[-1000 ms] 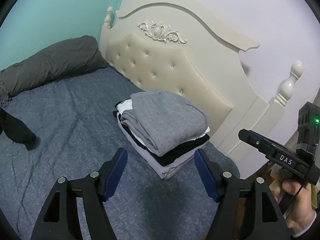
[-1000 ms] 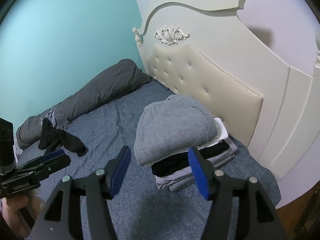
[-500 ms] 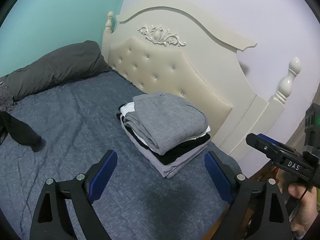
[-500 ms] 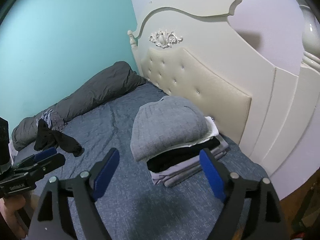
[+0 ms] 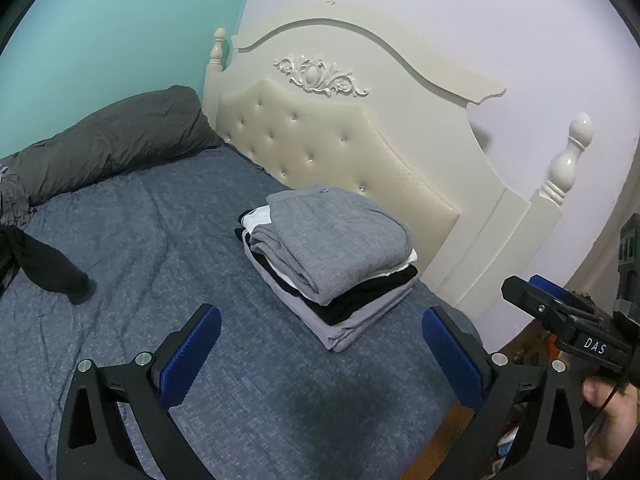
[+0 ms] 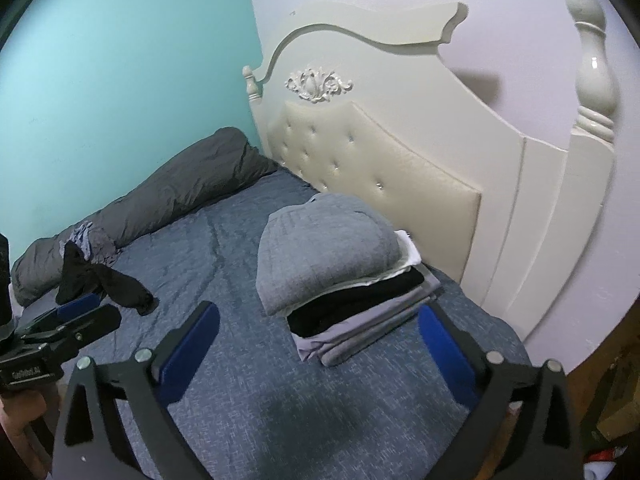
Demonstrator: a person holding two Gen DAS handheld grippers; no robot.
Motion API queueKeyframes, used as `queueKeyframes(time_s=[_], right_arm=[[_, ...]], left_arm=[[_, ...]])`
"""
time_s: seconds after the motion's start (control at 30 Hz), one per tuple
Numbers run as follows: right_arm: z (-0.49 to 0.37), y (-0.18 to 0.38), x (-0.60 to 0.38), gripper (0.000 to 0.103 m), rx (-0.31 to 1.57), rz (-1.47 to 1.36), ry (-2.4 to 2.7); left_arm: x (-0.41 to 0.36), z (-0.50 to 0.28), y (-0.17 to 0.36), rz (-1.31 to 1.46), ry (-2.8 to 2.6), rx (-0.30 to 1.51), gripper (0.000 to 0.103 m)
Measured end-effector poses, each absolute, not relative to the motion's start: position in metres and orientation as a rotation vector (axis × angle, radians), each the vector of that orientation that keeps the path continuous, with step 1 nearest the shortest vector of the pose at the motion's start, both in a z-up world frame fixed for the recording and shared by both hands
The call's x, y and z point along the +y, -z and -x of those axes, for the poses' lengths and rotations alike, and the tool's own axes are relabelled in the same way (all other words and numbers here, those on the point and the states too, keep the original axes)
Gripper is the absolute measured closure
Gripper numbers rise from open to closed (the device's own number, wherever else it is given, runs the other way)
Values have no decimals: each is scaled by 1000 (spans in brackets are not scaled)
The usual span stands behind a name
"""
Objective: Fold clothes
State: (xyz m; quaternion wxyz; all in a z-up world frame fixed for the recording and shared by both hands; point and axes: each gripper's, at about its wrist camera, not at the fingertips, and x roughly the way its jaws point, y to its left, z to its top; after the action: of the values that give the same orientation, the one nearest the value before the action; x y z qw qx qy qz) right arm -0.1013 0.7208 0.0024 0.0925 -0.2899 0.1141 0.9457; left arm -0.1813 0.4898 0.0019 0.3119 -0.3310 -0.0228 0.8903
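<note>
A stack of folded clothes (image 5: 336,236) (image 6: 324,252) lies on the blue-grey bed (image 5: 160,240) by the headboard. Its top piece is a grey sweater, with white, black and pale grey pieces under it. My left gripper (image 5: 320,312) hovers short of the stack. Its jaws are opening wide and grip nothing. My right gripper (image 6: 318,310) hangs beside it, jaws also opening and empty, and the stack lies a little beyond its fingertips. An unfolded black garment (image 5: 52,264) (image 6: 104,280) sprawls at the far left. Next to it is a crumpled grey one (image 6: 86,236).
A rolled dark grey duvet (image 5: 112,136) (image 6: 180,196) runs along the teal wall. The cream tufted headboard (image 5: 320,148) (image 6: 380,168) stands right behind the stack. The bed's corner and the wooden floor (image 5: 452,424) lie at the lower right. A hand (image 5: 612,404) grips the right tool.
Both grippers' jaws have spread much wider. Both have drawn back from the stack, which now sits farther off in each view. The clothes have not moved.
</note>
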Motion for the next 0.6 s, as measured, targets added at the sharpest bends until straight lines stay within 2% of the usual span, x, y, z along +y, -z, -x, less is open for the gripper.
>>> queueKeyframes(time_s=[0.6], right_arm=[[63, -17, 690, 1, 333, 811, -2801]], left_arm=[[466, 154, -15, 832, -2353, -20, 0]])
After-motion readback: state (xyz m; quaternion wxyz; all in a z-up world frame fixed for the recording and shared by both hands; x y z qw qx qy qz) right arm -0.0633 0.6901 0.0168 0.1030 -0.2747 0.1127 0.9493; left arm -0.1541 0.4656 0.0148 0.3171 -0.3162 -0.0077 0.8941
